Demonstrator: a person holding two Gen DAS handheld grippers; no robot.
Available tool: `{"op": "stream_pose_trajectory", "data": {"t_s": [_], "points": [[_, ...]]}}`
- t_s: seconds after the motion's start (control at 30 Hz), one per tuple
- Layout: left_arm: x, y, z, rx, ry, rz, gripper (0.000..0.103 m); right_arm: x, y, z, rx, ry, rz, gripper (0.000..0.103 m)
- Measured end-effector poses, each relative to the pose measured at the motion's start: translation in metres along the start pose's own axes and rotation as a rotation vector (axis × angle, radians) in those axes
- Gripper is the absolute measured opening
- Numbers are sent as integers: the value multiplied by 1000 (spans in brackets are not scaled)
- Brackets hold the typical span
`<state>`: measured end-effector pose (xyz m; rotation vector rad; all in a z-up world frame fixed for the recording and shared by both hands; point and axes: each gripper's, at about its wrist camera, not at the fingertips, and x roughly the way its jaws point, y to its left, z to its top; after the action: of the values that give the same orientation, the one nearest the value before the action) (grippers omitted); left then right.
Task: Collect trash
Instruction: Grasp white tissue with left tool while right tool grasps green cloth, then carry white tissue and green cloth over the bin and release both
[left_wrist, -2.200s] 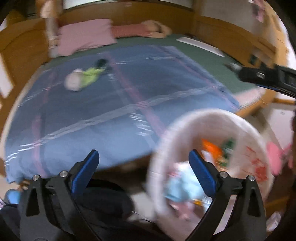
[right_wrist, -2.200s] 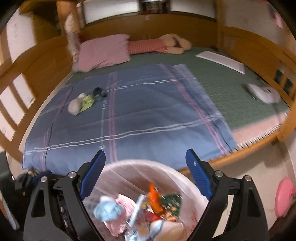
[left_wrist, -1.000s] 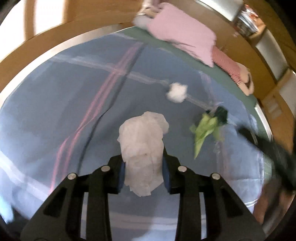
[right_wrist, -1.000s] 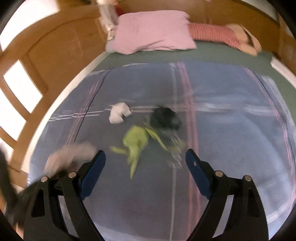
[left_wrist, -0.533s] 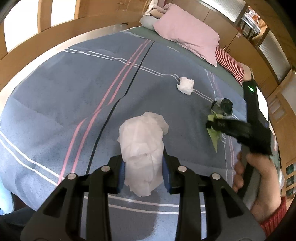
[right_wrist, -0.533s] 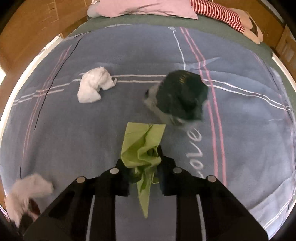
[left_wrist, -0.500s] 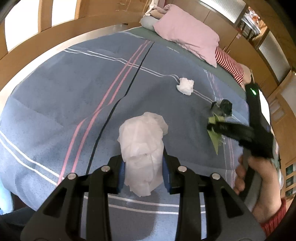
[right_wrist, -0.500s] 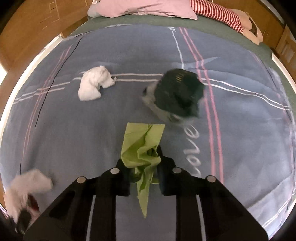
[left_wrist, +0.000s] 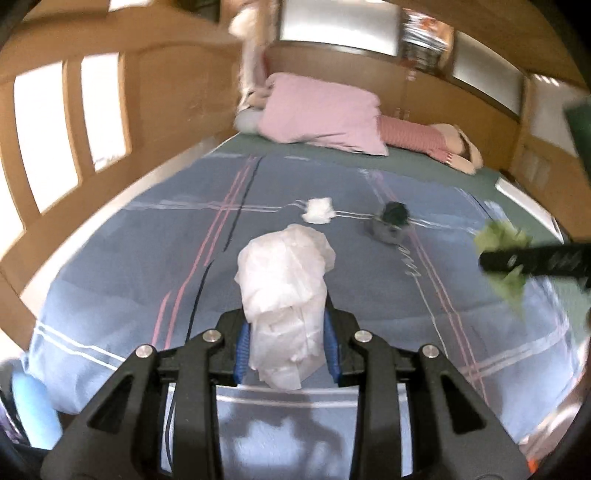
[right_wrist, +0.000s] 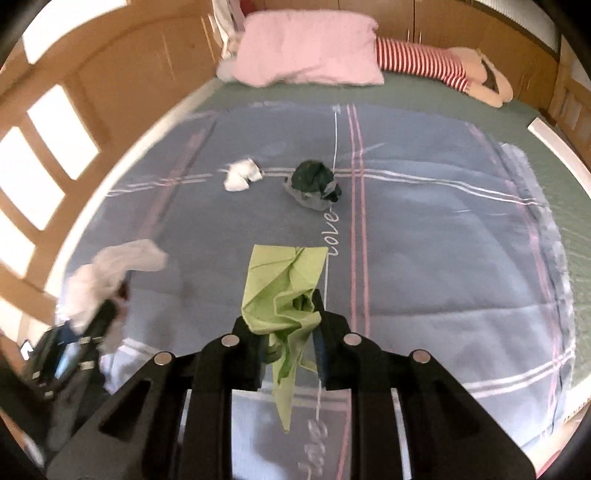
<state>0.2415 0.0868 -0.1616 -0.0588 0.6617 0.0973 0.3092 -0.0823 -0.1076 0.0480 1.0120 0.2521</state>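
Both tools were loaded at this point. The left tool (left_wrist: 284, 345) was clamped on a big crumpled white tissue wad (left_wrist: 286, 291), which bulged well above the blue pads, and the right tool (right_wrist: 286, 345) was pinched on a crumpled lime-green paper wrapper (right_wrist: 284, 291) with a long tail hanging below the fingers. Both were up over the blue plaid blanket (right_wrist: 424, 258) on the bed.

Two bits of trash lay on the blanket, near each other: a small white tissue ball (right_wrist: 242, 173) and a dark green crumpled wrapper on a grey scrap (right_wrist: 314, 184).

No bin was in either view, so my read was that the step in hand was carrying both pieces off to wherever it stood. Doing that well looked like: keep both grips squeezed the whole way, since the tissue is soft and could slip loose, and the green tail could snag or flap. I'd carry them low and level, get each tool right over the bin mouth before letting go, and drop one at a time. Then go back for the two leftovers.
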Motion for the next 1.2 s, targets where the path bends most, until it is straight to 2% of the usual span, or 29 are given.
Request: {"op": "stream_pose_trajectory", "data": {"t_s": [0.13, 0.33, 0.5, 0.6, 0.8, 0.9, 0.97, 1.2], "points": [[-24, -7, -14, -3, 35, -33, 32, -52, 1, -36, -37, -58, -10, 21], [-75, -19, -24, 35, 51, -106, 32, -97, -4, -82, -15, -113, -42, 21], [-118, -28, -27, 26, 66, -261, 32, -136, -12, -120, 18, -165, -61, 22], [-135, -36, -30, 37, 77, -304, 32, -153, -20, -141, 36, -175, -80, 21], [-178, -72, -44, 149, 54, -322, 32, -184, -38, -183, 85, -182, -134, 22], [-197, -93, -54, 237, 10, -288, 32, -193, -44, -196, 93, -186, -159, 22], [-206, -102, -59, 272, -5, -291, 33, -200, -47, -204, 99, -193, -166, 22], [-226, -122, -68, 334, -30, -312, 32, -212, -58, -221, 118, -210, -156, 22]]}}
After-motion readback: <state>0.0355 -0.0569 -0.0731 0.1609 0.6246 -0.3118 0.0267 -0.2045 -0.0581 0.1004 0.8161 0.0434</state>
